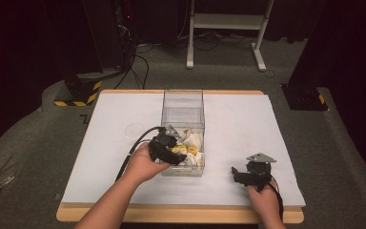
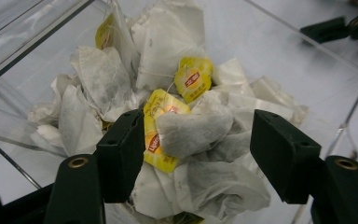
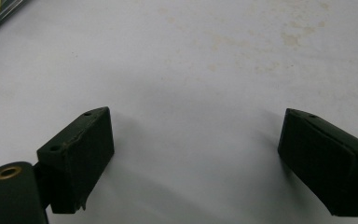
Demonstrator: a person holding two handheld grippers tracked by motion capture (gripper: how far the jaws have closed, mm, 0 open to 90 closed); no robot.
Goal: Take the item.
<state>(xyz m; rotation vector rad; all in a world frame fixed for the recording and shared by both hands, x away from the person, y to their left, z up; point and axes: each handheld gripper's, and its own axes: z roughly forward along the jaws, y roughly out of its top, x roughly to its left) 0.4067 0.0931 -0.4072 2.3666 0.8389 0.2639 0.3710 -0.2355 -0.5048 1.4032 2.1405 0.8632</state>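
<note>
The left gripper [image 2: 191, 154] reaches into the clear box [image 1: 183, 102], jaws spread around a tea bag [image 2: 193, 133] on the pile, not yet pinching. Next, I judge, they must close without catching neighbouring bags. The right gripper [image 3: 196, 163] rests on the white surface [image 1: 248, 124], jaws spread, empty.

the box [image 2: 307, 65] looks like clear, glossy plastic with smooth walls, and the tea bags [image 2: 191, 133] in it are soft, matt white paper, crinkled, with glossy yellow paper tags [image 2: 193, 79]. the table cover [image 3: 205, 70] is matt white, smooth and faintly stained, on a wooden board [image 1: 181, 214].
</note>
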